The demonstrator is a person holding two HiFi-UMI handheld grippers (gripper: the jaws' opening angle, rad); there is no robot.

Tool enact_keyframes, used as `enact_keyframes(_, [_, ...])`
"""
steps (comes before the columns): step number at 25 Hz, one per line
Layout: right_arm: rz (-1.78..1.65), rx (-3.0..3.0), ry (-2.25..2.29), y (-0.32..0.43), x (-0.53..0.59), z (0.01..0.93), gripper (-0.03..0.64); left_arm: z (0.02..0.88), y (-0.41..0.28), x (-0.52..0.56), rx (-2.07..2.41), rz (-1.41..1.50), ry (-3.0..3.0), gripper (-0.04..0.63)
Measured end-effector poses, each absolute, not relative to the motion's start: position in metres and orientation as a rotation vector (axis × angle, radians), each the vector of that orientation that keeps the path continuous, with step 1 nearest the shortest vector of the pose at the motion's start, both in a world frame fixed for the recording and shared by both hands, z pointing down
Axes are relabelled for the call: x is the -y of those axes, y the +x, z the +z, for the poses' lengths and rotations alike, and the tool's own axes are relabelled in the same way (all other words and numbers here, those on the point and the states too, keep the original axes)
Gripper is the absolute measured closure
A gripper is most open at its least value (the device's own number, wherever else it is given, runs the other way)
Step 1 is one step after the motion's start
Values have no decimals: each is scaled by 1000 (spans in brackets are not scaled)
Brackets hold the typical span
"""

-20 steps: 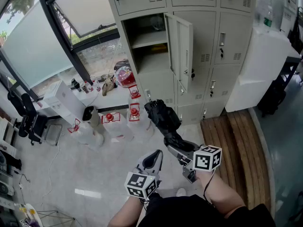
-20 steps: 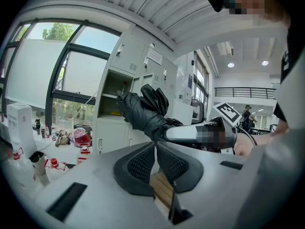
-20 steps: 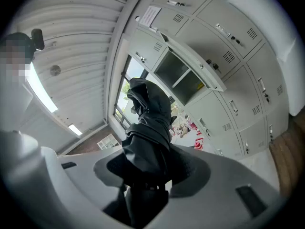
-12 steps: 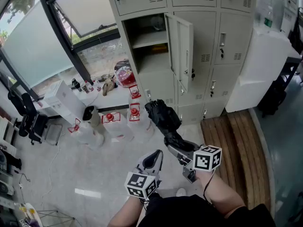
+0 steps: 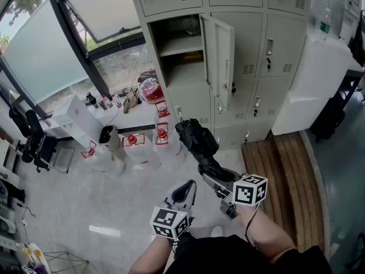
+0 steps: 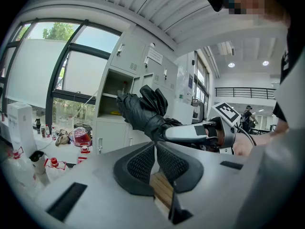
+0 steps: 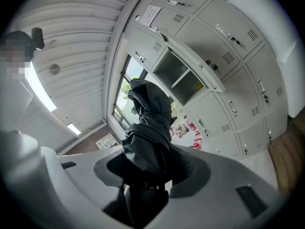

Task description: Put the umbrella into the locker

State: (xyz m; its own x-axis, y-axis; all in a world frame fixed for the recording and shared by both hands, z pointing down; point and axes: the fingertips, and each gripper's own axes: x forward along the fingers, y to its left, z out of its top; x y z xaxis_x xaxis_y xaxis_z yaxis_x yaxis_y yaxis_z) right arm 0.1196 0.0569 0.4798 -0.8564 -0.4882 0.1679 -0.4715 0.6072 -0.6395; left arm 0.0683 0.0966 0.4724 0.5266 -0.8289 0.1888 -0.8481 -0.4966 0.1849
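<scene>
Almost nothing has moved in the last moment. The right gripper [image 5: 210, 174] still pinches the folded black umbrella [image 5: 195, 140], which sticks out ahead of its jaws toward the open locker [image 5: 174, 33], still well apart. The left gripper [image 5: 183, 193] beside it is pressed together, with nothing inside. I judge the approach is not yet finished.
</scene>
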Motion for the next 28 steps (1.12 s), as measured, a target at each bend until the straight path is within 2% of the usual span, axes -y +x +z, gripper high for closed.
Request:
enact_keyframes(12, [-1083, -2781, -891, 112, -34, 477, 354, 469, 58, -79, 1379, 123, 2532, 568])
enact_keyframes(28, [-1075, -2753, -993, 68, -6, 474, 354, 464, 7, -52, 1316, 115, 2572, 568])
